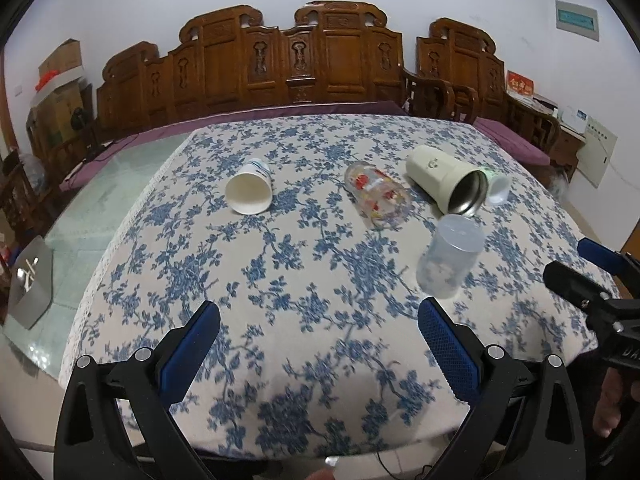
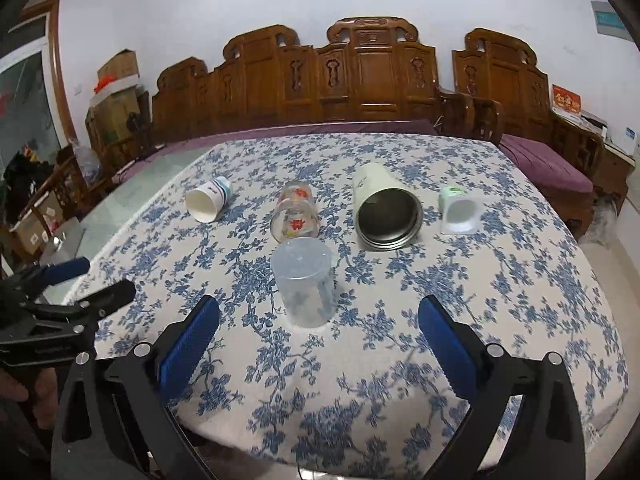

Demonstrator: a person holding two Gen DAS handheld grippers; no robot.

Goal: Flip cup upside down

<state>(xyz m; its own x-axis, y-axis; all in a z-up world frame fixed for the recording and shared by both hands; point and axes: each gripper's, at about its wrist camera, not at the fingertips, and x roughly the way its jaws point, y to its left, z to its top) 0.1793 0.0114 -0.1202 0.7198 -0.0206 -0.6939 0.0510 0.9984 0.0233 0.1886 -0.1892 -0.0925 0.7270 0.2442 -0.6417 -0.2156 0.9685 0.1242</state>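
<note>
A blue-flowered tablecloth carries five cups. Our translucent plastic cup stands mouth-down nearest us, between the wide-open right gripper and the printed glass. It looks light and squashy (slippery too), so we'd pinch mid-wall gently. Our left gripper gapes empty.

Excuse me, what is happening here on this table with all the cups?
A person holds a two-finger gripper in each hand above a flowered tablecloth. Both the left gripper and the right gripper are open and hold nothing. A clear plastic cup already stands upside down. A paper cup, a printed glass, a cream steel tumbler and a small white cup lie on their sides.
</note>
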